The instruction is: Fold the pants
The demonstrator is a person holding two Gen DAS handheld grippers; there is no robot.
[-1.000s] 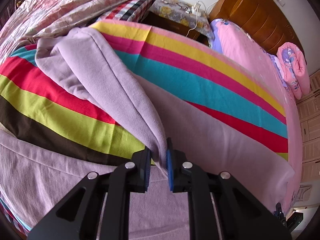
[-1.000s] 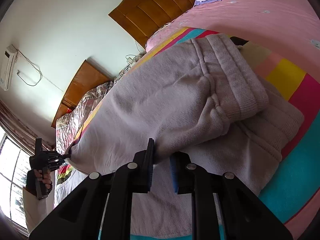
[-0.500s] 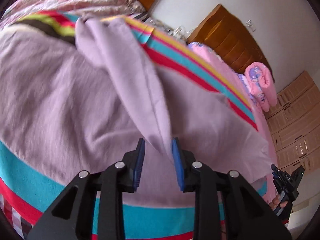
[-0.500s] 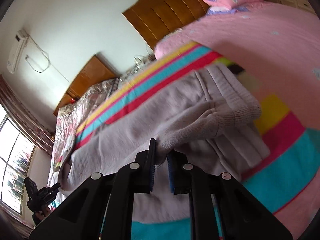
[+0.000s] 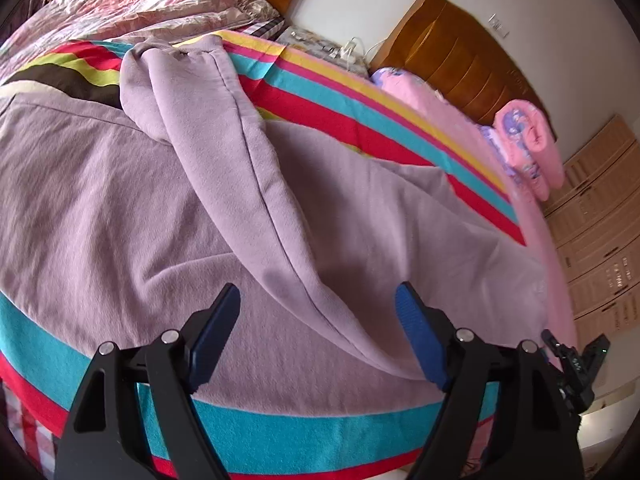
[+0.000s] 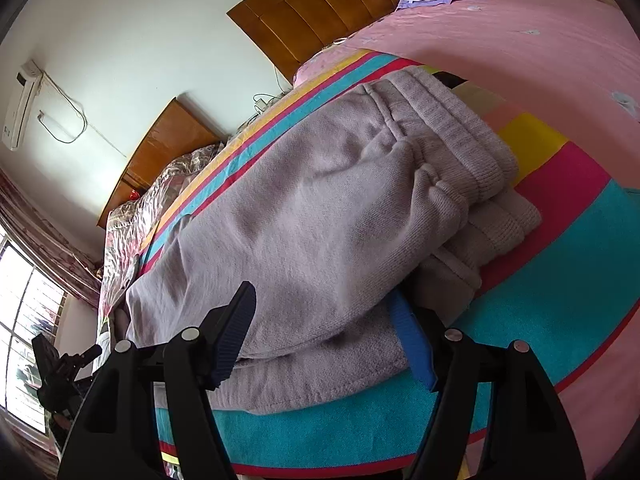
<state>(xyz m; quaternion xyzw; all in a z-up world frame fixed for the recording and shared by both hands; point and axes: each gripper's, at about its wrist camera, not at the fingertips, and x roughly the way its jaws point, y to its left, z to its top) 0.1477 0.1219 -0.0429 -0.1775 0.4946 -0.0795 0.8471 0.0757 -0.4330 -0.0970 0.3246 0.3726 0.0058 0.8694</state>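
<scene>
Lilac sweatpants (image 5: 168,208) lie on a striped blanket (image 5: 320,420), one leg folded over the other. In the left wrist view the top leg's cuff (image 5: 180,56) points away and its fold edge lies between my fingers. My left gripper (image 5: 318,320) is open and holds nothing. In the right wrist view the pants (image 6: 320,208) show their ribbed waistband (image 6: 460,136) at the right. My right gripper (image 6: 324,320) is open, with the fold edge of the pants loose between its blue pads (image 6: 412,344).
The striped blanket (image 6: 540,280) covers a bed with a pink sheet (image 6: 520,52) and a wooden headboard (image 5: 460,56). A rolled pink quilt (image 5: 528,140) lies near the headboard. A second bed with a floral cover (image 5: 140,4) stands at the left. The other gripper (image 5: 576,364) shows at the right edge.
Both grippers have opened and let go of the folded pants edge, which now rests on the lower layer. Both have drawn back toward the near bed edge.
</scene>
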